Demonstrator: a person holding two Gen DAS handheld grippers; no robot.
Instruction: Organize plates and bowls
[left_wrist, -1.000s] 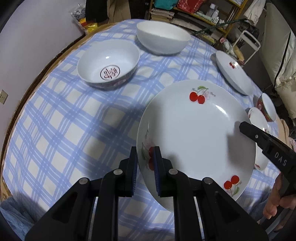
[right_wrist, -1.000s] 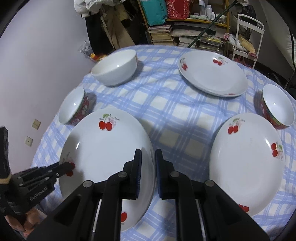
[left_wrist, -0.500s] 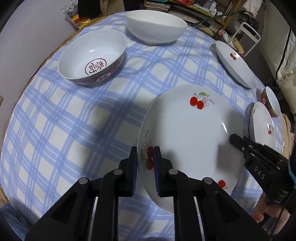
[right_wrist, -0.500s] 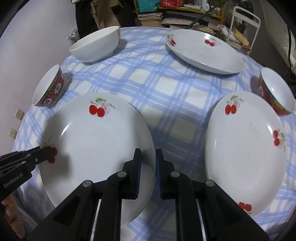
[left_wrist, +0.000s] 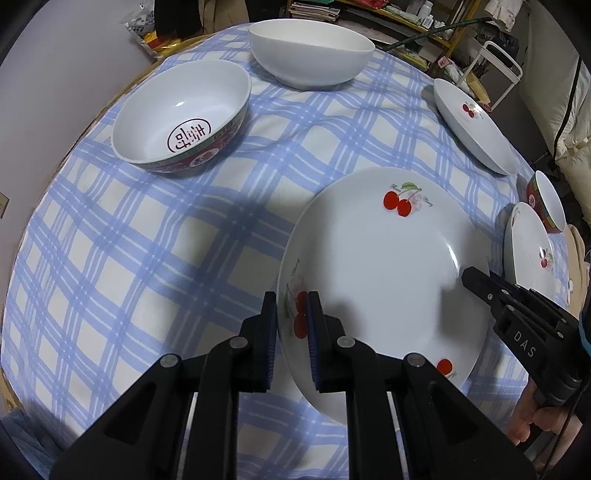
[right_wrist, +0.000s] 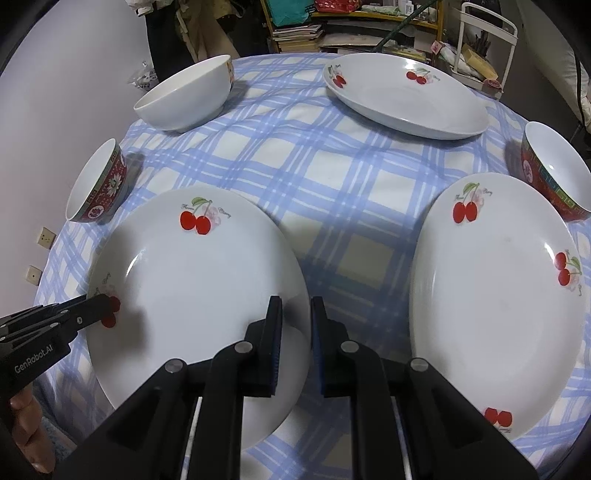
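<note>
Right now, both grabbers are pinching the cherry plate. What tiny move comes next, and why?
Probably carry the cherry plate sideways over the second cherry plate to stack them: the left gripper and right gripper each clamp an opposite rim.

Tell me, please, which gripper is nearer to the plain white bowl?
Left, though neither is close. Both grip one cherry plate: the left gripper on the rim facing the white bowl, the right gripper on the opposite rim, nearer a second plate.

light: dim, overhead — glare on plate (left_wrist: 388, 266) | shadows: soft on tablecloth (left_wrist: 129, 258) | edges: fisheye-bent, dark
</note>
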